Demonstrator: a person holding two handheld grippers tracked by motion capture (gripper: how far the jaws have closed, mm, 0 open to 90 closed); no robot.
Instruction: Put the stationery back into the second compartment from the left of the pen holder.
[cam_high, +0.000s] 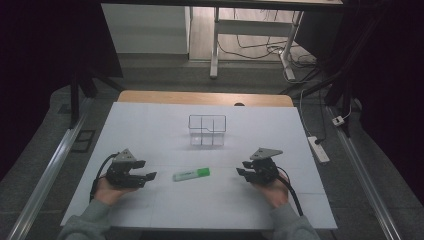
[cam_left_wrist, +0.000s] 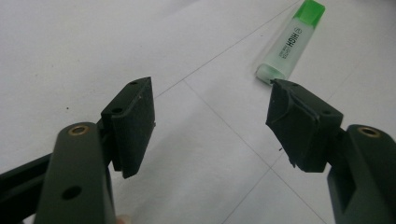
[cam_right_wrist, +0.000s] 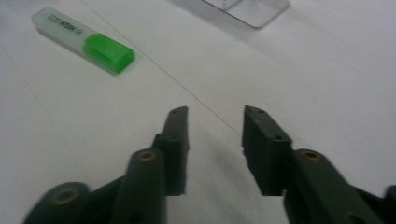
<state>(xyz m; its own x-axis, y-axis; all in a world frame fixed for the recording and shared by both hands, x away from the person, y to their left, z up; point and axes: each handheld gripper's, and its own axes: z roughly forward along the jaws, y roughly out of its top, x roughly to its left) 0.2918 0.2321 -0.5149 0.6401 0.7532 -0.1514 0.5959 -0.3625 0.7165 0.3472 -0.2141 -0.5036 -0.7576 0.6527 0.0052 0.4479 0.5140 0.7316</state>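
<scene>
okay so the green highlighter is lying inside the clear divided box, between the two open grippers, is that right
Not quite. The green highlighter lies flat on the white table, outside the clear divided box, which stands farther back; the high view shows the gap. The rest holds: it lies between the left gripper and the right gripper, both open.

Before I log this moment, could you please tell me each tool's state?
Left tool: open, holding nothing.
Right tool: open, holding nothing.

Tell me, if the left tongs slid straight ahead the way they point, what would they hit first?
Probably the green highlighter: the left tongs aim toward it, though it sits slightly off-line, so they might just graze it.
</scene>
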